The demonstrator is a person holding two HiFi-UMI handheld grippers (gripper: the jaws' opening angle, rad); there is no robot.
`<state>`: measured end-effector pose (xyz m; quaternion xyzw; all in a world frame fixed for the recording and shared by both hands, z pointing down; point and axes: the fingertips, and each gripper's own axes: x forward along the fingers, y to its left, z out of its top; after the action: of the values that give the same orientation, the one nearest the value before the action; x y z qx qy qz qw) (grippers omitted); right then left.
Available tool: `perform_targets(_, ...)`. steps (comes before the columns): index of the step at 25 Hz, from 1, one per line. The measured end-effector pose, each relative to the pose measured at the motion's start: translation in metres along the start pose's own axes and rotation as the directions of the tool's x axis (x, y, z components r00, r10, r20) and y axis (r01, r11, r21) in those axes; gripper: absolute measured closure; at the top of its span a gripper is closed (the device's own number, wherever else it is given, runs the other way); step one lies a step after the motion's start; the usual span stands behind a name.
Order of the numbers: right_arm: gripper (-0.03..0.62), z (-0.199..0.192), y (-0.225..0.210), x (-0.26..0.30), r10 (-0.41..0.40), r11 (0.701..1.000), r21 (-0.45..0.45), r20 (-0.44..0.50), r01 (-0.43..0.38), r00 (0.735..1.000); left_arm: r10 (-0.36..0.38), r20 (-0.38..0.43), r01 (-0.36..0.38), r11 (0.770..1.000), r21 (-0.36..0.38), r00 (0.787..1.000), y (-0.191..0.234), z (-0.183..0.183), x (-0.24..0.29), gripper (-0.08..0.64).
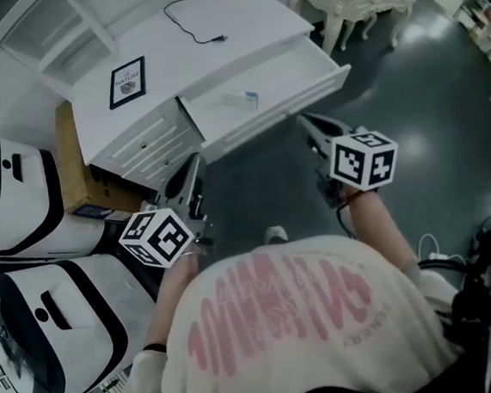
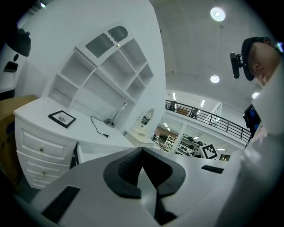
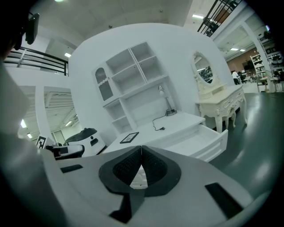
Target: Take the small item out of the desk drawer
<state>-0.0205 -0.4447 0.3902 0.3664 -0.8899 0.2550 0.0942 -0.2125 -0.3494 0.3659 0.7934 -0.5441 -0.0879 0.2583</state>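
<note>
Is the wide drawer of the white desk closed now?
No, the drawer is pulled out from the desk, and a small item lies inside it.

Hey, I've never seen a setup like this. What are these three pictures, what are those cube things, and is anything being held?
A person stands at a white desk with a two-jaw clamp in each hand. Each clamp carries a cube of square markers. The head view comes from a camera on the person's head, looking down at the left hand-held gripper and the right hand-held gripper. The other two pictures come from a camera riding on each gripper, looking along its jaws. On the desk lie a framed picture and a black cable. The drawer is pulled open, with a small item inside. Both pairs of jaws are closed together and hold nothing.
</note>
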Motion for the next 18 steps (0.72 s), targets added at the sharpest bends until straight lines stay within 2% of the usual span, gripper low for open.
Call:
perform_targets(3, 0.575, 0.014, -0.013, 0.018, 0.035, 0.999, 0.020, 0.021, -0.035, 0.999, 0.036, -0.009, -0.036, 0.999, -0.023, 0.999, 0.018, 0.001, 0.020, 0.532)
perform_targets(7, 0.575, 0.017, -0.028, 0.043, 0.073, 0.995, 0.062, 0.019, -0.074, 0.997, 0.083, 0.033, -0.080, 0.994, -0.076, 0.996, 0.042, 0.003, 0.039, 0.532)
perform_targets(10, 0.575, 0.005, -0.039, 0.057, 0.066, 0.996, 0.064, -0.032, -0.064, 0.997, 0.098, 0.020, -0.096, 0.991, -0.094, 0.995, 0.052, -0.009, 0.047, 0.531)
perform_targets(14, 0.575, -0.023, -0.050, 0.072, 0.042, 0.997, 0.074, -0.126, -0.032, 0.991, 0.096, -0.041, -0.100, 0.988, -0.122, 0.995, 0.063, -0.031, 0.056, 0.531)
perform_targets(18, 0.575, -0.041, -0.057, 0.089, 0.041, 0.995, 0.100, -0.175, -0.024, 0.984, 0.116, -0.089, -0.130, 0.979, -0.160, 0.989, 0.083, -0.045, 0.069, 0.531)
